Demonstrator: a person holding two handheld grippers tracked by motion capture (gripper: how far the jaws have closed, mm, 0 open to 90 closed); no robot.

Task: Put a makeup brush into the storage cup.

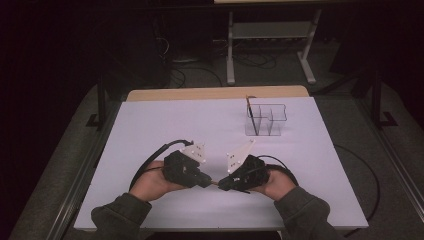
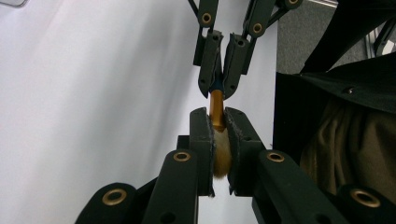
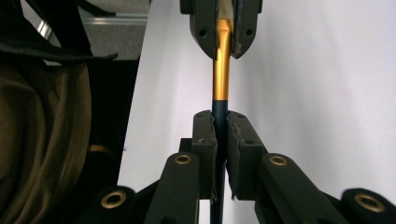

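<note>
Brush (image 2: 217,135) is hanging between the two grippers, above the near middle of the white table (image 1: 150,130), gripped at both ends. In the left gripper view, the left gripper (image 2: 218,149) is clamping its jaws on the pale bristle tuft and the start of the gold ferrule, the tuft squeezed flat between the pads. Farther along the same view, the right gripper (image 2: 218,77) is pinching the brush where the gold gives way to the dark blue handle. In the right gripper view, the right gripper (image 3: 220,144) is holding that blue handle between its clenched jaws, the handle running on past the pads toward the bottom edge, where it is being cut off. At the top of that view the left gripper (image 3: 220,28) is biting the ferrule's flattened end.

In the high view the left gripper (image 1: 204,181) and right gripper (image 1: 223,184) are meeting nose to nose, and a short brownish stretch of the brush (image 1: 214,183) is barely showing between them. Bristles are mostly hidden by the pads. Clear compartment organizer (image 1: 266,120) is standing at the far right of the table, well apart from the hands, with a thin dark stick-like item (image 1: 252,117) leaning inside; what it is cannot be made out.
</note>
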